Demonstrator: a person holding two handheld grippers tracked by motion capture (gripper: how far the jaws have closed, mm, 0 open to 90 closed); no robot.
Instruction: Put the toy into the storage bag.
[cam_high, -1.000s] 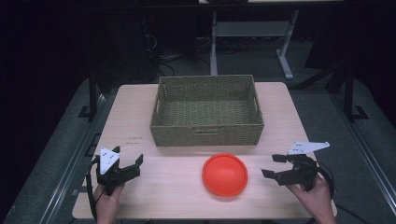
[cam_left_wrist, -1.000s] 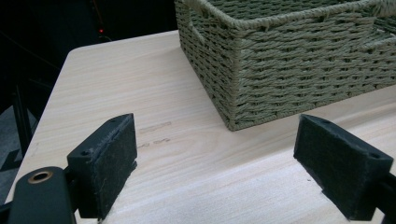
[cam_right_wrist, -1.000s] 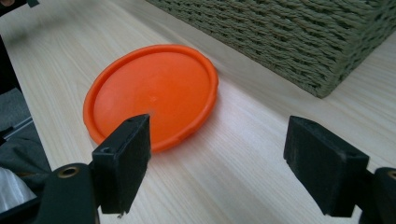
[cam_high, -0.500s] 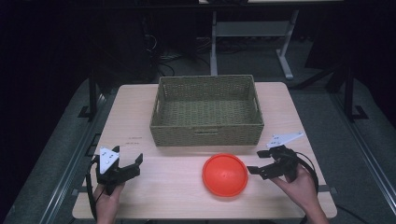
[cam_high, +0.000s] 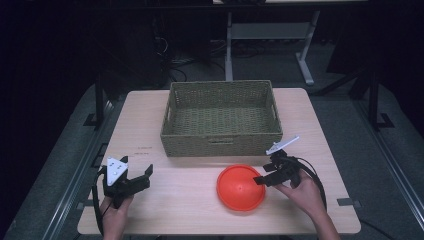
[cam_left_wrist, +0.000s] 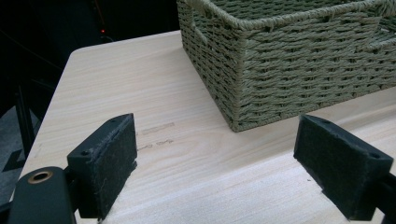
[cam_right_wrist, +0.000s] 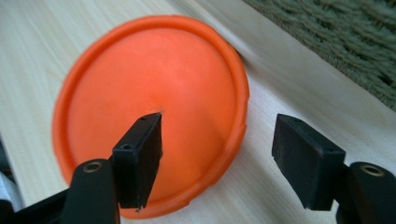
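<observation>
An orange plate (cam_high: 240, 187) lies on the wooden table (cam_high: 180, 200), just in front of a woven basket (cam_high: 221, 118). My right gripper (cam_high: 262, 176) is open at the plate's right rim. In the right gripper view one jaw hangs over the orange plate (cam_right_wrist: 154, 107) and the other stands outside its rim, over bare wood; whether the jaws touch it I cannot tell. My left gripper (cam_high: 141, 179) rests open near the table's front left, with nothing between its pads (cam_left_wrist: 105, 163). It points toward the basket's corner (cam_left_wrist: 243, 70).
The basket is empty and takes up the middle back of the table. Dark floor, cables and a metal stand's legs (cam_high: 305, 70) lie beyond the far edge. Bare wood stretches between the left gripper and the plate.
My right gripper has moved left and forward from the table's right side to the plate's rim, and one jaw now hangs over the plate. The left gripper has stayed put.
</observation>
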